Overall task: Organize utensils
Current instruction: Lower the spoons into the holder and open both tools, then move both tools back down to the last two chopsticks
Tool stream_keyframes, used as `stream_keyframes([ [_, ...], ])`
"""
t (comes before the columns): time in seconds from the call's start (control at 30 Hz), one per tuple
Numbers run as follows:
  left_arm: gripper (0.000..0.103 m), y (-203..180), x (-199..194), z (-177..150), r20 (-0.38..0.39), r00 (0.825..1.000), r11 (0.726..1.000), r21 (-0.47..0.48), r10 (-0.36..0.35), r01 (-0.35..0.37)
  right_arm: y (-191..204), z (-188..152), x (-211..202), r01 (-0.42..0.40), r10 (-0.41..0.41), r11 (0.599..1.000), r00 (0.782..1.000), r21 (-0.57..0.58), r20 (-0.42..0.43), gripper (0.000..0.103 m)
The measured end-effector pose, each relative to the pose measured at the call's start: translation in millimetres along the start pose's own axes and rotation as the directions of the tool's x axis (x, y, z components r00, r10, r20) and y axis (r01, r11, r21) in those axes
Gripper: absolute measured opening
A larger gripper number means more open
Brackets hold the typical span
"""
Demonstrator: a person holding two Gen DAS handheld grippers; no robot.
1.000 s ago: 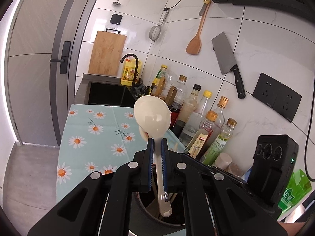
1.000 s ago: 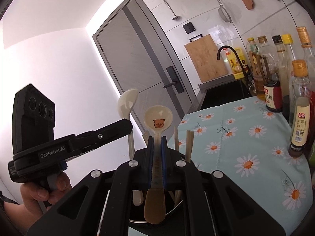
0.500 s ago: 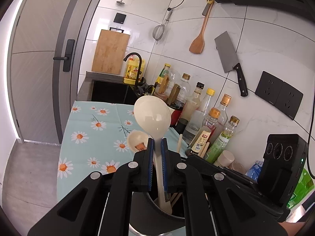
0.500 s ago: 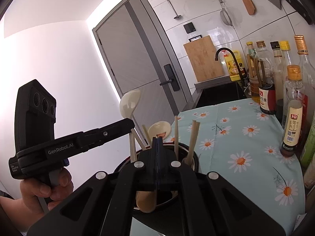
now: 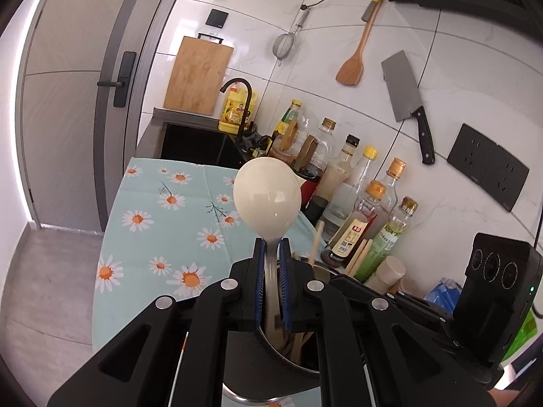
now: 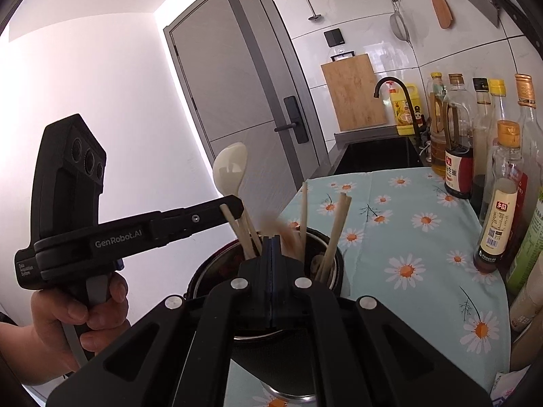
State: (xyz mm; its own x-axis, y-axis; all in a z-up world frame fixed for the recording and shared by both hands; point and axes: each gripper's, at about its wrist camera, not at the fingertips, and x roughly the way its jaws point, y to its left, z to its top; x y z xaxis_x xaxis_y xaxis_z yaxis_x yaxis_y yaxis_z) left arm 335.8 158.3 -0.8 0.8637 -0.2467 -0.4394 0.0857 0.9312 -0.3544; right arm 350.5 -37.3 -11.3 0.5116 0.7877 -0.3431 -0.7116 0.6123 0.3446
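A counter draped in a daisy-print cloth (image 5: 163, 217) runs back toward a dark sink, with a row of sauce bottles (image 5: 366, 203) along the tiled wall at about three o'clock from the pot. Near the front edge of the cloth stands the metal utensil pot (image 6: 325, 264), dark inside, with several wooden chopsticks (image 6: 339, 224) leaning out of it toward twelve and one o'clock

The left gripper (image 5: 271, 264) sits right over the pot's rim, held in the person's hand (image 6: 85, 312), which shows at eight o'clock in the right wrist view. Its jaws are clamped on the handle of a cream ladle (image 5: 268, 193): the bowl stands up above the fingers at twelve o'clock while the handle's lower end drops inside the pot

The right gripper (image 6: 272, 247) hovers over the near side of the pot with its jaws pressed together and nothing between them. Just past its tips, at one o'clock, a blurred tan spoon (image 6: 285, 234) is inside the pot, apart from the pads

I judge the step in hand to be the stowing of utensils into the pot: the right side's spoon looks delivered, and the ladle is part way in but not yet let go. The next move calls for lowering the ladle until its end rests on the pot's bottom, then spreading the left jaws and lifting away cleanly, keeping clear of the chopsticks and the right gripper close by
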Motion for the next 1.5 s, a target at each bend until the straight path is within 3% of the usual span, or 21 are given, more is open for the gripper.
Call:
stream_keyframes([
  [0.23,0.016,-4,-10,1,0.018,1.0,1.0,0.003,-0.019,0.019,1,8,-18,-0.01,0.009,0.999,0.999,0.036,0.039,0.001],
  [0.5,0.016,-11,-25,0,0.035,0.999,1.0,0.004,-0.024,0.024,3,15,-41,0.001,-0.004,0.999,0.998,0.046,0.07,0.002],
  [0.63,0.016,-18,-39,0,0.049,0.998,1.0,0.013,-0.029,0.028,7,16,-56,0.002,-0.006,0.999,0.996,0.055,0.085,0.012],
  [0.7,0.027,-23,-48,-2,0.055,0.998,0.999,0.023,-0.034,0.032,11,17,-66,0.01,-0.014,0.999,0.996,0.052,0.092,0.013],
  [0.83,0.027,-31,-67,-8,0.064,0.997,0.999,0.031,-0.042,0.041,19,17,-86,0.016,-0.021,0.999,0.995,0.051,0.097,0.02],
  [1.1,0.027,-37,-94,-35,0.023,0.999,0.999,0.02,-0.025,0.024,31,6,-119,0.057,-0.059,0.998,0.997,0.041,0.046,0.029],
  [1.5,0.027,-29,-103,-98,-0.132,0.991,0.999,-0.04,0.006,-0.011,39,-41,-124,0.09,-0.082,0.994,0.99,0.065,-0.117,0.039],
])
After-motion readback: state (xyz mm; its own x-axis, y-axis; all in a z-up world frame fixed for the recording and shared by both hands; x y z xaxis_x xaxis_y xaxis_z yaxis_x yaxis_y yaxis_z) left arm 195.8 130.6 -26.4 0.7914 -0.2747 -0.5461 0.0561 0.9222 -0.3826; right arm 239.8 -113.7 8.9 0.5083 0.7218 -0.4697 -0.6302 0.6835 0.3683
